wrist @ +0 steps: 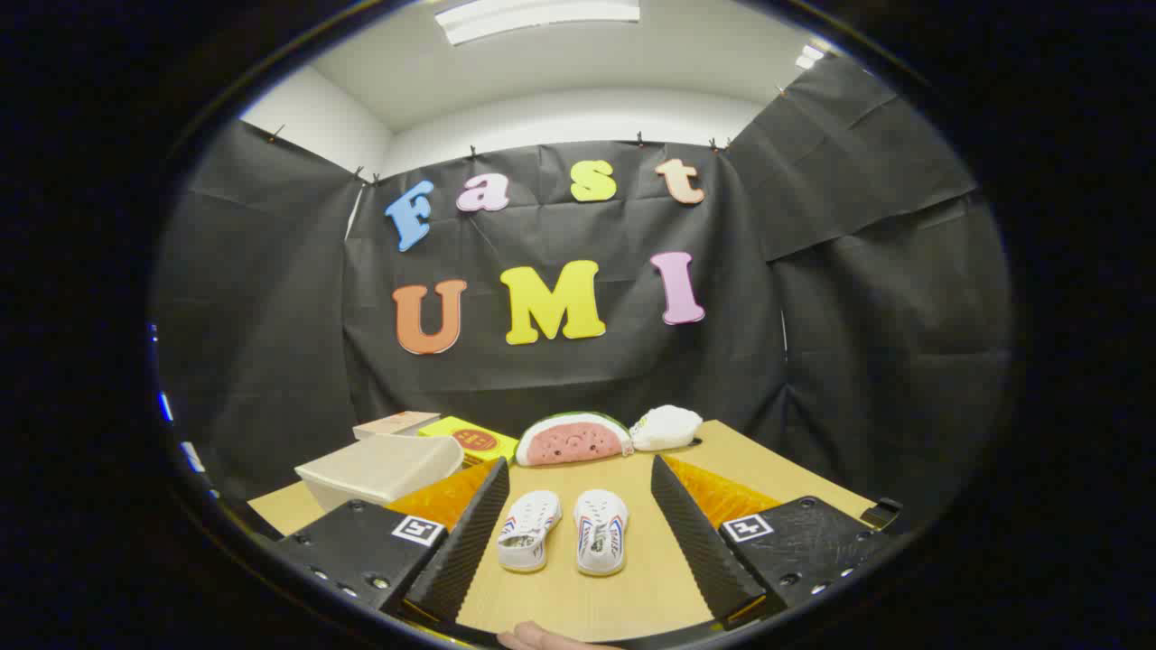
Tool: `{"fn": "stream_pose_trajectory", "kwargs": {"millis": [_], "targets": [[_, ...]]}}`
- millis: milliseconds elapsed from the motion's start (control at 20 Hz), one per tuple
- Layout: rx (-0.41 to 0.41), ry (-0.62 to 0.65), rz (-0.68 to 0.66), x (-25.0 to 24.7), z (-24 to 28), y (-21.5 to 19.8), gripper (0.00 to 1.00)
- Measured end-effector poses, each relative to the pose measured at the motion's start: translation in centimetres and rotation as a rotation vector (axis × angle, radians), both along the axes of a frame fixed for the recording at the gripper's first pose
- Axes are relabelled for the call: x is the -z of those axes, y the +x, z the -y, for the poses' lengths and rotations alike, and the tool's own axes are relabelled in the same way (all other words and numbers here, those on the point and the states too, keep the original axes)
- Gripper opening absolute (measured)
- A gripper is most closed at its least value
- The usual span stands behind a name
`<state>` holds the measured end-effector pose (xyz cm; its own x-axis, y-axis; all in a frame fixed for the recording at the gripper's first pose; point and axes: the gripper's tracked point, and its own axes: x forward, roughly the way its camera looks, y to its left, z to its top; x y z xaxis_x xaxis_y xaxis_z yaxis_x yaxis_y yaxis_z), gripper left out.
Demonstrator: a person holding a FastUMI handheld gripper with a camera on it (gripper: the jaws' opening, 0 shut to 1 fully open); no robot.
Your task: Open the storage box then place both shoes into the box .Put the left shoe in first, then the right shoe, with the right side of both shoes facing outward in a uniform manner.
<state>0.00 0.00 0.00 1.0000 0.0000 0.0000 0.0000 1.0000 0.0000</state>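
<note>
Between spread tongs point(573, 515), two shoes point(566, 531)

White shoes point(564, 531), red-blue stripes

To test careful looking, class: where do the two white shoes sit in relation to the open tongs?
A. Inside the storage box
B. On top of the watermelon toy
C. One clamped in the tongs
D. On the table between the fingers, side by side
D: both shoes lie side by side on the table between the fingers of the open tongs, touching neither.
</note>
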Motion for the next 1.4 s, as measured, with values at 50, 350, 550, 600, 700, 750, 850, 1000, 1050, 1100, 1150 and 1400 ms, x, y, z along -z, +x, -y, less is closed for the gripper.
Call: {"fn": "stream_pose_trajectory", "kwargs": {"millis": [50, 350, 550, 600, 700, 750, 850, 1000, 1050, 1100, 1150, 1400], "targets": [[-0.002, 0.003, 0.001, 0.1, -0.2, 0.0, 0.96], [0.014, -0.021, 0.006, 0.3, -0.2, 0.3, 0.96], [0.009, -0.017, -0.012, 1.1, -0.6, 0.6, 0.96], [0.002, -0.018, -0.008, 1.0, -0.8, 0.6, 0.96], [0.002, -0.028, -0.007, 1.3, -1.0, 0.8, 0.96], [-0.002, -0.028, -0.005, 1.4, -1.2, 0.8, 0.96], [-0.011, -0.024, -0.007, 1.7, -1.4, 1.1, 0.96], [-0.011, -0.02, -0.021, 2.2, -1.2, 1.9, 0.96], [-0.017, -0.014, -0.031, 2.5, -1.4, 2.5, 0.96], [-0.025, -0.009, -0.039, 2.6, -1.5, 3.1, 0.96], [-0.039, 0.001, -0.052, 2.8, -1.6, 3.8, 0.96], [-0.161, 0.078, -0.169, 4.9, -4.5, 8.5, 0.96]]}}
